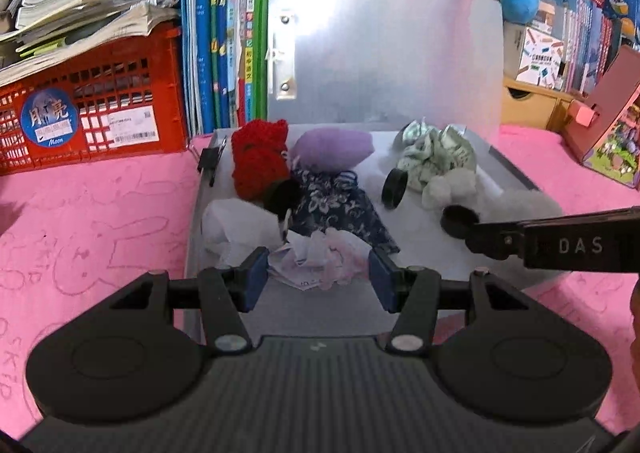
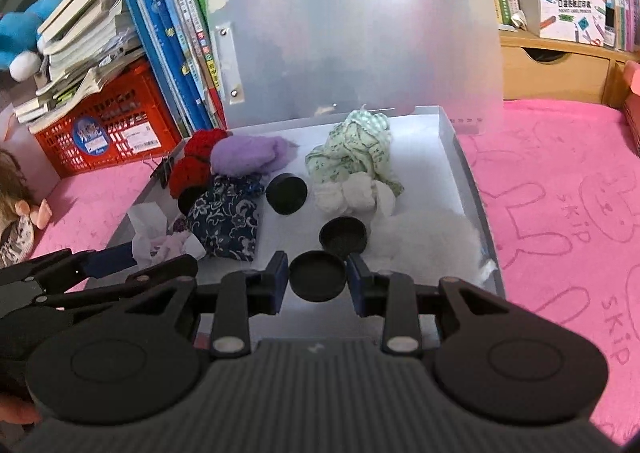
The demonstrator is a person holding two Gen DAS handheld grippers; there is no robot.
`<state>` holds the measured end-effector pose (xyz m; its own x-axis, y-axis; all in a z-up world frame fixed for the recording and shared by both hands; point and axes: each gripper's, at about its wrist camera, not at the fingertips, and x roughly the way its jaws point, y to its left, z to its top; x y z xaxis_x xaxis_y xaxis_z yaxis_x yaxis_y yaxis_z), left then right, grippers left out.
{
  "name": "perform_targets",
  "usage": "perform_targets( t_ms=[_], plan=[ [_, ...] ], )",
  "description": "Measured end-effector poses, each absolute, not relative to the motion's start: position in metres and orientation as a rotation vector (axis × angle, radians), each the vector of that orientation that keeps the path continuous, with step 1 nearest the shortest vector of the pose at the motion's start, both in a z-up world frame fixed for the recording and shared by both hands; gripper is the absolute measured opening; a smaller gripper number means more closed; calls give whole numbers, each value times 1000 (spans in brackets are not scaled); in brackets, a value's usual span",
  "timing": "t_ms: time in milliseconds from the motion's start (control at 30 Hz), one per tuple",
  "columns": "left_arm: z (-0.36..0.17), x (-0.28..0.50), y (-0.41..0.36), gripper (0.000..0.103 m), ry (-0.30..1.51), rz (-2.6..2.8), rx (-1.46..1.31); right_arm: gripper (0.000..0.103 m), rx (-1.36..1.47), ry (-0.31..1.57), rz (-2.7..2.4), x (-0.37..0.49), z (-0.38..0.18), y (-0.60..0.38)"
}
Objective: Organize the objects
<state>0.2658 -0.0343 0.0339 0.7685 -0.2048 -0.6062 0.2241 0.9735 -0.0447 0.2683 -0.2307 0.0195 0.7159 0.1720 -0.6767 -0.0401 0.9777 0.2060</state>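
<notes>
An open translucent box [image 1: 512, 169] [image 2: 452, 129] lies on the pink cloth with its lid propped upright. Inside are a red knitted piece [image 1: 260, 157] [image 2: 192, 165], a purple pouch [image 1: 332, 149] [image 2: 248, 153], a navy floral pouch [image 1: 340, 205] [image 2: 226, 217], green cloth [image 1: 436, 157] [image 2: 356, 149], white fluff [image 2: 428, 241] and black caps [image 1: 394, 187] [image 2: 286, 193] [image 2: 344, 235]. My right gripper [image 2: 318, 279] [image 1: 460, 223] is shut on a black cap [image 2: 318, 281] over the box's near edge. My left gripper [image 1: 318, 279] is open around crumpled pinkish tissue [image 1: 320, 259] [image 2: 168, 241].
A red crate [image 1: 92, 113] [image 2: 108, 125] under stacked books stands at the left, with upright books [image 1: 216, 33] behind the box. A binder clip [image 1: 210, 161] [image 2: 162, 171] sits on the box's left rim. Wooden drawers [image 2: 556, 69] and a cardboard box [image 1: 604, 121] stand at the right.
</notes>
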Motion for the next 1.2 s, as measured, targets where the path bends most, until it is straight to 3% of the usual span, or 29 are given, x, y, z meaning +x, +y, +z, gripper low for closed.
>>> perform_targets(
  t_ms=[633,733,800,1200],
  plan=[
    [22,268,-33,61,677,-210,39,40,105,771,102,268,5,-218],
    [22,268,-33,62,679,-204,40,46,105,762,102,267,4,-218],
    [23,268,-34,65,682,-198,39,54,110,757,106,266,3,-218],
    [33,262,-34,82,686,-161,37,61,116,726,108,254,13,-222]
  ],
)
